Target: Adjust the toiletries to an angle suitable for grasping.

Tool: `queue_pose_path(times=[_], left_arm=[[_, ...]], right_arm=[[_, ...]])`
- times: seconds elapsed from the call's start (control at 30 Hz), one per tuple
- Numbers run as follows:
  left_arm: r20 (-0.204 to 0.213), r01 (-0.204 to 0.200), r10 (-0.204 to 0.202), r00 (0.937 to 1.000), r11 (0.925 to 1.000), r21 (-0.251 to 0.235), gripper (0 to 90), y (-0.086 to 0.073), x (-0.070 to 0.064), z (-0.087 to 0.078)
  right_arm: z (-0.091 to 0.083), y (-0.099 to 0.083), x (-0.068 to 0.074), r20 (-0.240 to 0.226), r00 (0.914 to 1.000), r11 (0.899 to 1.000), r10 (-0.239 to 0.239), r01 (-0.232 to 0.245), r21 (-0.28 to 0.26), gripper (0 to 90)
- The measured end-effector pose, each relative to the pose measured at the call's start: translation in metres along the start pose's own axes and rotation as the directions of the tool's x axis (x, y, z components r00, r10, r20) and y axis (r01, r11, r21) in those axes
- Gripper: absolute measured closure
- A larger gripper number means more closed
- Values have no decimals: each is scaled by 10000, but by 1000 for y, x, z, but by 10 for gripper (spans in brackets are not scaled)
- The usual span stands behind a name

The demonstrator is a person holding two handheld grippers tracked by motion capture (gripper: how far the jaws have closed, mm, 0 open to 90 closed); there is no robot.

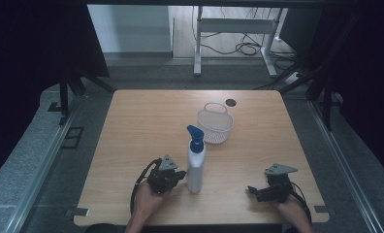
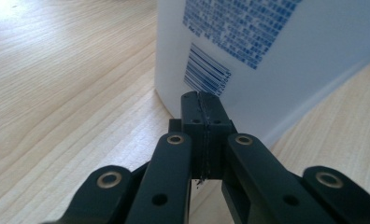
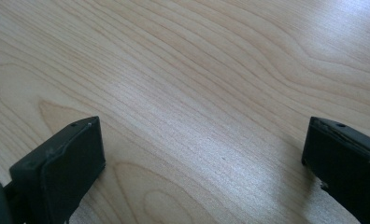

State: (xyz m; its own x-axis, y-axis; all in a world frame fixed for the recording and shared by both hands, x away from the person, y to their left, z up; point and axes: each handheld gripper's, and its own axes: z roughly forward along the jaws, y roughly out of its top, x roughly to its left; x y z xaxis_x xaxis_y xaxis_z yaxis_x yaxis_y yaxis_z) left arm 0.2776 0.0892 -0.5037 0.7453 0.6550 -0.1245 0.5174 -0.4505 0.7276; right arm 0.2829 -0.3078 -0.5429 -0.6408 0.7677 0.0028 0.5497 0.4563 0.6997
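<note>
spray bottle (image 2: 276,56) | top cropped | label text blurred, perhaps unreadable

Surface: a light wooden table (image 1: 132,145) is being viewed from above, grain running across.
Standing on it: a white spray bottle (image 1: 196,167) with a blue trigger head is being carried upright near the front edge.
Farther back: a white mesh basket (image 1: 215,125) is being borne, just behind the bottle, its handle raised.
Back edge: a dark round cable hole (image 1: 231,102) is being shown beside the basket.
</note>
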Motion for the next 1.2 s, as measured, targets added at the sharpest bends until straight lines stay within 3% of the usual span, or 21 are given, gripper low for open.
queue_pose_path(times=[0.63,1.2], left_arm=[[635,-426,421,9971,9991,59,892,3,-22,7],[819,-864,869,9929,9962,-90,892,12,-34,20]], right_arm=[[0,0,0,-1,10000,10000,-2,2,-5,0],[0,0,0,1,10000,10000,-2,2,-1,0]])
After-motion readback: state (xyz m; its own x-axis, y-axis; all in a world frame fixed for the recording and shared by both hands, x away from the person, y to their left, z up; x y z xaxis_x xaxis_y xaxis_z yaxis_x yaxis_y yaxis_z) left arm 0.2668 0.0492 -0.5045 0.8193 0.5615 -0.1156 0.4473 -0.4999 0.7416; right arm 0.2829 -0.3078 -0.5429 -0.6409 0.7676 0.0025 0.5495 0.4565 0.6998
